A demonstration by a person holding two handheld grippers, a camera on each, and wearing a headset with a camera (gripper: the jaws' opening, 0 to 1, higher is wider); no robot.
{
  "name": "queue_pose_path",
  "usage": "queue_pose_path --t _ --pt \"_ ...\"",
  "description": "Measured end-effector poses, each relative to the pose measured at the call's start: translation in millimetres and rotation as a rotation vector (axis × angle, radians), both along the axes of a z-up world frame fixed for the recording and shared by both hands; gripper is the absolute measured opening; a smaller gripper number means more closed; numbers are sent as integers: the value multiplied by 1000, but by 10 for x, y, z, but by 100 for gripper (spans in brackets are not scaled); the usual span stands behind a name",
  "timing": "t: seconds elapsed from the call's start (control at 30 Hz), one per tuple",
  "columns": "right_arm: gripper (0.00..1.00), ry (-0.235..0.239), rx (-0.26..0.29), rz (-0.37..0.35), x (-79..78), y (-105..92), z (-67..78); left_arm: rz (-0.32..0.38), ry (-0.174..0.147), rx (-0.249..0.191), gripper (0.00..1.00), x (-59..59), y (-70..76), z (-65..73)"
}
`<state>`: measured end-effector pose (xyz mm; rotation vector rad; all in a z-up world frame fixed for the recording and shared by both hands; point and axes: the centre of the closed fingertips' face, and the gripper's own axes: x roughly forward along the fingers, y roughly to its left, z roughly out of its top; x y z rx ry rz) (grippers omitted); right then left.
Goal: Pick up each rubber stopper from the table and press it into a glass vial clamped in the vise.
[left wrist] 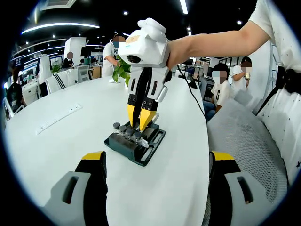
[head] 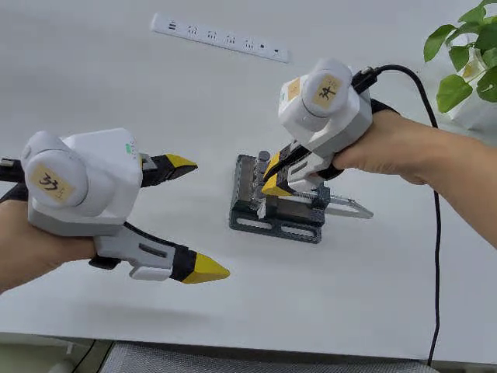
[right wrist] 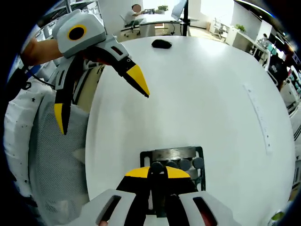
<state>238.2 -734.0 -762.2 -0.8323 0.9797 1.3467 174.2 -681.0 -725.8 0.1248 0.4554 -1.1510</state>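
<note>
A black vise (head: 264, 221) stands mid-table and clamps a row of glass vials with grey rubber stoppers (head: 263, 158). My right gripper (head: 272, 181) points down onto the vise, its jaws close together. In the right gripper view its yellow tips (right wrist: 157, 173) pinch a dark round stopper (right wrist: 156, 166), beside two stoppered vials (right wrist: 184, 165). My left gripper (head: 194, 215) hovers open to the left of the vise, holding nothing. The left gripper view shows the vise (left wrist: 143, 149) straight ahead with the right gripper (left wrist: 141, 117) on top of it.
A white power strip (head: 221, 37) lies at the table's back. A potted plant (head: 470, 54) stands at the right edge, and a black cable (head: 435, 233) runs down the right side. The vise handle (head: 349, 206) sticks out to the right.
</note>
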Motion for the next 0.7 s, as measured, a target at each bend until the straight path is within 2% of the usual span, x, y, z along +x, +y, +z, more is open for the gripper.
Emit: queue_pose_path --t 0.4,0.63,0.7 --pt "16 -52 94 -102 45 -240 254 0 -14 2 95 37 0 46" --pt "20 -65 129 -153 -2 -419 324 -7 -19 11 98 68 1 63" --pt "21 -67 139 -168 -4 -478 330 -9 -29 10 99 82 6 74"
